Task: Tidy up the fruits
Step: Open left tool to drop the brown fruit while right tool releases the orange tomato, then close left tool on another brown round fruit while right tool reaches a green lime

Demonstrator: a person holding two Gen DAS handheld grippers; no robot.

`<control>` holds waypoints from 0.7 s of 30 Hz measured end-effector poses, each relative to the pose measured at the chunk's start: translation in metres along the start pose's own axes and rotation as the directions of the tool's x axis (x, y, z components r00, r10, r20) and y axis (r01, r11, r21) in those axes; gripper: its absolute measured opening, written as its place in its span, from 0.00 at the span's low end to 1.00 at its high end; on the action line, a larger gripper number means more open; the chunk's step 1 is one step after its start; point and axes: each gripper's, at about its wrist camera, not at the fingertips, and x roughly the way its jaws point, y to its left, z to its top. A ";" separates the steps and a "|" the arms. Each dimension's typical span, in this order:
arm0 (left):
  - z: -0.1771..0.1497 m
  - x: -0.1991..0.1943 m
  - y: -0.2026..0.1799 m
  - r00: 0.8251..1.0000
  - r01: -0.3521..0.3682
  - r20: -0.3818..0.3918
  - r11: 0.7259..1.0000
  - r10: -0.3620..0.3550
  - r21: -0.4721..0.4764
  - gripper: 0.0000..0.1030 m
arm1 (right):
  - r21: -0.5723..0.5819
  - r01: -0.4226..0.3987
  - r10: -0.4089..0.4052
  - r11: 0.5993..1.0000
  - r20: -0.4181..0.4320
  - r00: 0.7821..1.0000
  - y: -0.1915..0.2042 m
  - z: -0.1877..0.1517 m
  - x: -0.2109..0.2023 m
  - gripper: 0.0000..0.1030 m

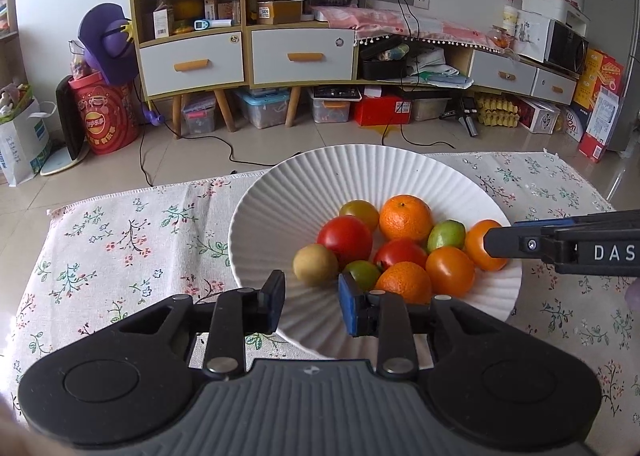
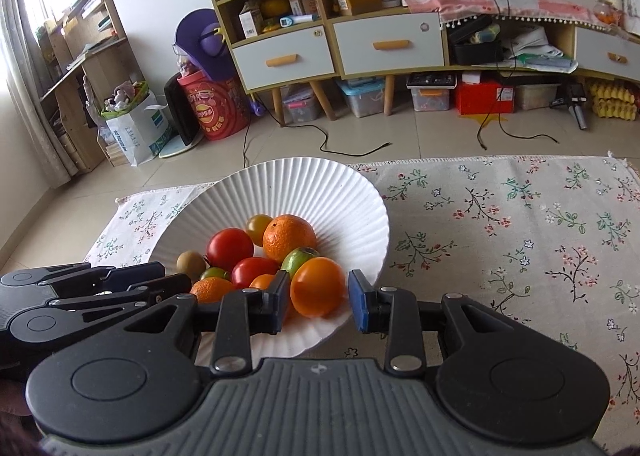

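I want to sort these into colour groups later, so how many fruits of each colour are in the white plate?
In the white plate:
Red: 2
Orange: 4
Green: 2
Yellowish: 1
Tan-brown: 1
Total: 10

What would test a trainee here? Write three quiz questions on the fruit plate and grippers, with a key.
1. True or false: loose fruit lies on the floral cloth outside the white plate.
2. Which fruit sits nearest the right gripper's tips? A green, B smooth orange fruit, C brown.
3. Fill in: the plate holds ___ red tomatoes.
Key: 1 false; 2 B; 3 two.
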 end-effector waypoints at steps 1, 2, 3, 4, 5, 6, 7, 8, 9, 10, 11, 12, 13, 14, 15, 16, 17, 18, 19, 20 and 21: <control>0.000 -0.001 0.000 1.000 -0.002 0.001 1.000 0.002 -0.001 0.25 | 0.002 0.000 0.000 1.000 0.000 1.000 0.000 0.000 0.000 0.31; 0.000 -0.001 0.000 1.000 -0.005 0.001 1.000 0.005 -0.001 0.26 | 0.003 0.001 -0.001 1.000 0.001 1.000 -0.001 0.001 -0.001 0.32; 0.000 -0.002 0.000 1.000 -0.008 0.001 1.000 0.008 0.000 0.27 | 0.004 0.004 -0.004 1.000 0.002 1.000 -0.001 0.001 -0.001 0.33; 0.000 -0.003 0.000 1.000 -0.011 0.002 1.000 0.011 0.002 0.30 | 0.005 0.006 -0.006 1.000 0.003 1.000 -0.001 0.001 -0.002 0.34; 0.000 -0.004 0.000 1.000 -0.015 0.002 1.000 0.015 0.002 0.31 | 0.005 0.008 -0.008 1.000 0.004 1.000 -0.001 0.002 -0.002 0.35; 0.000 -0.005 -0.001 1.000 -0.019 0.002 1.000 0.019 0.002 0.35 | 0.005 0.010 -0.010 1.000 0.006 1.000 -0.001 0.002 -0.003 0.35; 0.001 -0.005 -0.001 1.000 -0.022 0.000 1.000 0.022 -0.002 0.39 | 0.005 0.010 -0.010 1.000 0.006 1.000 -0.001 0.003 -0.004 0.36; 0.001 -0.006 -0.001 1.000 -0.023 -0.002 1.000 0.023 -0.005 0.41 | 0.004 0.013 -0.013 1.000 0.007 1.000 0.000 0.003 -0.005 0.38; 0.002 -0.007 -0.001 1.000 -0.022 -0.003 1.000 0.022 -0.009 0.44 | 0.003 0.014 -0.014 1.000 0.008 1.000 0.000 0.004 -0.006 0.39; 0.002 -0.008 -0.001 1.000 -0.021 -0.004 1.000 0.021 -0.010 0.45 | 0.001 0.014 -0.014 1.000 0.009 1.000 0.001 0.004 -0.007 0.40; 0.002 -0.010 -0.001 1.000 -0.021 -0.004 1.000 0.021 -0.009 0.46 | -0.002 0.015 -0.015 1.000 0.009 1.000 0.001 0.004 -0.009 0.43; 0.003 -0.012 -0.001 1.000 -0.021 -0.003 1.000 0.021 -0.008 0.47 | -0.006 0.018 -0.018 1.000 0.010 1.000 0.002 0.004 -0.010 0.45; 0.003 -0.014 -0.002 1.000 -0.020 -0.003 1.000 0.020 -0.008 0.49 | -0.011 0.024 -0.024 1.000 0.011 1.000 0.003 0.004 -0.011 0.46; 0.003 -0.016 -0.002 1.000 -0.019 -0.004 1.000 0.019 -0.007 0.49 | -0.016 0.027 -0.027 1.000 0.012 1.000 0.004 0.004 -0.013 0.47; 0.003 -0.018 -0.001 1.000 -0.018 -0.005 1.000 0.018 -0.007 0.51 | -0.020 0.028 -0.028 0.999 0.012 1.000 0.004 0.004 -0.014 0.48; 0.003 -0.020 -0.001 1.000 -0.017 -0.005 1.000 0.017 -0.006 0.54 | -0.025 0.029 -0.029 0.999 0.012 1.000 0.004 0.004 -0.016 0.49; 0.003 -0.022 -0.001 1.000 -0.016 -0.005 1.000 0.016 -0.005 0.55 | -0.030 0.032 -0.032 0.999 0.013 0.999 0.005 0.004 -0.017 0.50; 0.002 -0.024 -0.001 1.000 -0.016 -0.008 1.000 0.016 -0.003 0.59 | -0.033 0.035 -0.034 0.999 0.013 0.999 0.005 0.004 -0.018 0.51; 0.001 -0.025 -0.001 1.000 -0.017 -0.013 1.000 0.017 -0.001 0.60 | -0.037 0.036 -0.036 0.999 0.013 0.999 0.005 0.004 -0.020 0.51; 0.001 -0.026 -0.001 1.000 -0.017 -0.018 1.000 0.017 0.001 0.61 | -0.039 0.037 -0.037 0.999 0.012 0.999 0.005 0.004 -0.021 0.53; 0.000 -0.027 -0.001 1.000 -0.017 -0.025 1.000 0.017 0.003 0.62 | -0.040 0.039 -0.038 0.998 0.011 0.999 0.006 0.003 -0.022 0.54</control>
